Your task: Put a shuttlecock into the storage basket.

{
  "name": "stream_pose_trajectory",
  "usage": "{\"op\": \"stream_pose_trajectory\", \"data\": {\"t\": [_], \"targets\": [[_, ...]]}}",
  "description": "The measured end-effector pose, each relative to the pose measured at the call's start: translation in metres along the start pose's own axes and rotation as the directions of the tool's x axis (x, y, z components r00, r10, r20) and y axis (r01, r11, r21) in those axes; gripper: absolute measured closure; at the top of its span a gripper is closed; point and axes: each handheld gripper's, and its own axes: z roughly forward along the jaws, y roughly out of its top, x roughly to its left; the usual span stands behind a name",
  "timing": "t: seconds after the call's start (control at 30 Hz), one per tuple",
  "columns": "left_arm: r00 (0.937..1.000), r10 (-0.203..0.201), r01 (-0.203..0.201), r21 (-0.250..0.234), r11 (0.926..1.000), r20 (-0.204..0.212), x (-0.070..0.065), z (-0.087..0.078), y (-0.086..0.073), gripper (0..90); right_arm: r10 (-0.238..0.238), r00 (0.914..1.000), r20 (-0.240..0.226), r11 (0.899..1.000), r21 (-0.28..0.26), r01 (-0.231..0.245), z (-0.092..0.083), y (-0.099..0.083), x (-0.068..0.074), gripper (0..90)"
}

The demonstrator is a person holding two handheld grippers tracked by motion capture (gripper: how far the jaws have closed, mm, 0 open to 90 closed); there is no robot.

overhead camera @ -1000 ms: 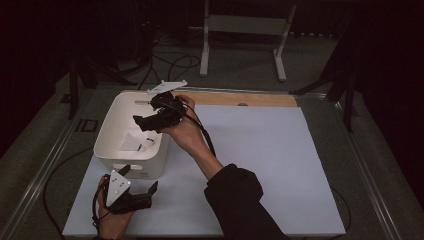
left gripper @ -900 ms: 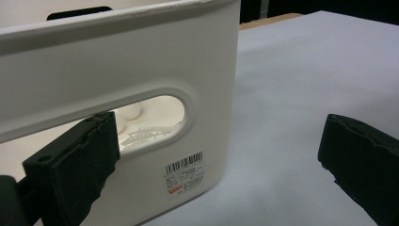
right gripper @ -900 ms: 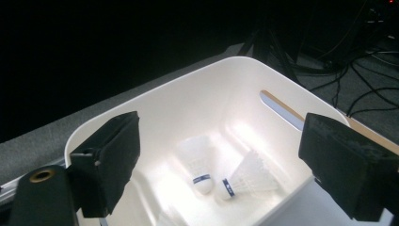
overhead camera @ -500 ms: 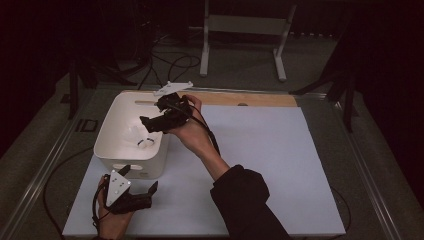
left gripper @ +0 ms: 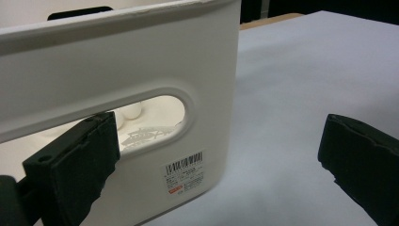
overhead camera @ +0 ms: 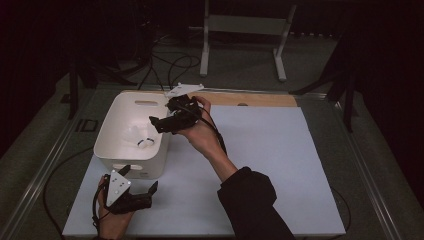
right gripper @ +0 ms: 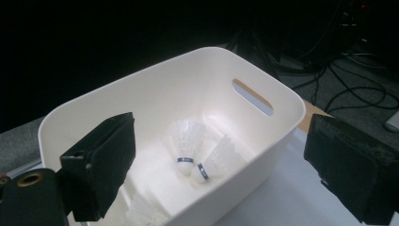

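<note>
A white plastic bin [overhead camera: 116, 125] stands on the left of the table. In the right gripper view, several white shuttlecocks [right gripper: 186, 141] lie in the bin [right gripper: 277, 101]. A hand holds my right gripper [overhead camera: 159, 123] above the bin's right rim, pointing left over it. In its own view the right gripper [right gripper: 221, 136] is open and empty. My left gripper [overhead camera: 140, 179] rests low at the front left, just before the bin's near wall. The left gripper [left gripper: 221, 136] is open and faces the wall's handle slot [left gripper: 150, 122] and barcode label [left gripper: 186, 172].
A white sheet [overhead camera: 270, 150] covers the table to the right of the bin. A wooden strip [overhead camera: 260, 99] runs along the back edge. Beyond the table are a metal stand [overhead camera: 245, 30] and floor cables [overhead camera: 170, 65].
My right gripper has drifted a little to the right, from over the bin's middle toward its right rim. The left gripper has stayed put.
</note>
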Motion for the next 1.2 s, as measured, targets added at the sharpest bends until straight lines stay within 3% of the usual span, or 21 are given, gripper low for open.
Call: {"op": "stream_pose_trajectory", "data": {"t": [0.6, 1.2], "targets": [[1.0000, 0.001, -0.001, 0.002, 1.0000, 0.000, 0.000, 0.000, 0.000, 0.1, 0.016, 0.9990, 0.041, 1.000, -0.001, -0.016, -0.019, -0.020, -0.019, 9.3], [1.0000, 0.000, 0.000, 0.001, 1.0000, 0.000, 0.000, 0.000, 0.000, 0.1, 0.020, 0.9972, 0.072, 1.000, -0.019, -0.019, -0.042, -0.039, -0.028, 9.3]]}}
